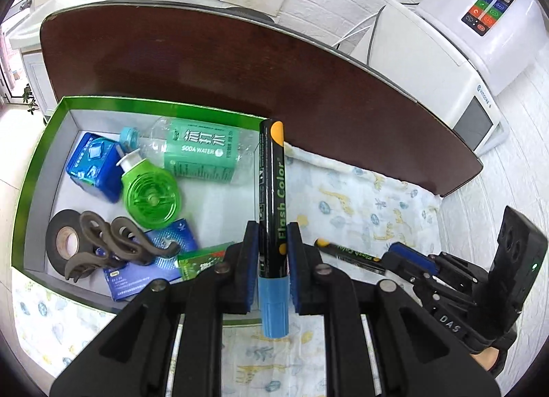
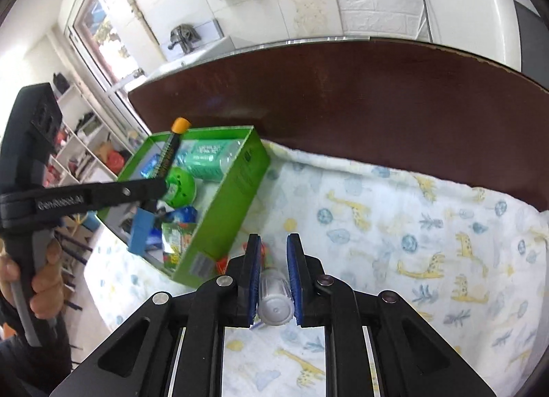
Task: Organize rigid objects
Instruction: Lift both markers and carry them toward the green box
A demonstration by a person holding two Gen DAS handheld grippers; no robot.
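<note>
My left gripper (image 1: 273, 253) is shut on a black Flash Color marker (image 1: 272, 191). Its blue cap points down and its orange end points up, over the near right rim of the green box (image 1: 31, 170). The right gripper (image 1: 394, 256) sits to the right, low over the cloth, shut on a second black marker (image 1: 346, 254) with an orange end. In the right wrist view that gripper (image 2: 273, 259) clamps this second marker (image 2: 274, 301), whose grey cap faces the camera. The left gripper (image 2: 159, 187) holds its marker (image 2: 168, 156) above the green box (image 2: 223, 198).
The box holds a soda water bottle (image 1: 202, 150), a blue carton (image 1: 92, 163), a green round dispenser (image 1: 151, 191), black tape (image 1: 65, 242), brown hooks (image 1: 127, 239) and flat packets. A giraffe-print cloth (image 1: 370, 205) covers the surface. A brown board (image 1: 240, 64) stands behind it, beside a white appliance (image 1: 473, 40).
</note>
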